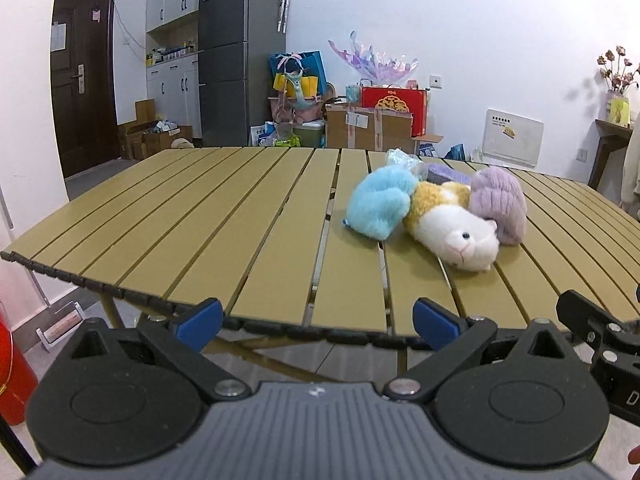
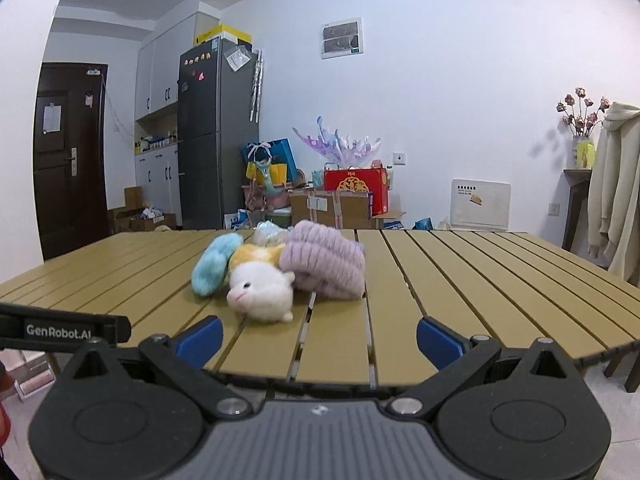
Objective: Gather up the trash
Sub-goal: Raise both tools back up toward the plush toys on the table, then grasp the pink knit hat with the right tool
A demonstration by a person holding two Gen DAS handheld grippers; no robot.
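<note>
On the tan slatted table (image 1: 208,216) (image 2: 460,276) lies a small heap: a white and yellow plush animal (image 1: 452,224) (image 2: 260,288), a light blue fluffy piece (image 1: 380,204) (image 2: 214,266), and a purple fluffy piece (image 1: 500,204) (image 2: 328,266). Crumpled clear plastic wrap (image 1: 404,160) (image 2: 269,233) pokes out behind them. My left gripper (image 1: 318,322) stands open at the table's near edge, left of the heap. Also open, my right gripper (image 2: 319,338) hovers over the near edge just in front of the plush, with nothing between its blue fingers.
The other gripper's black body (image 1: 600,328) (image 2: 60,330) shows at each view's side. Behind the table stand a grey fridge (image 1: 240,52), cardboard boxes (image 1: 368,126), a red gift box (image 1: 394,104) and bags. A beige coat (image 2: 616,188) hangs at the right.
</note>
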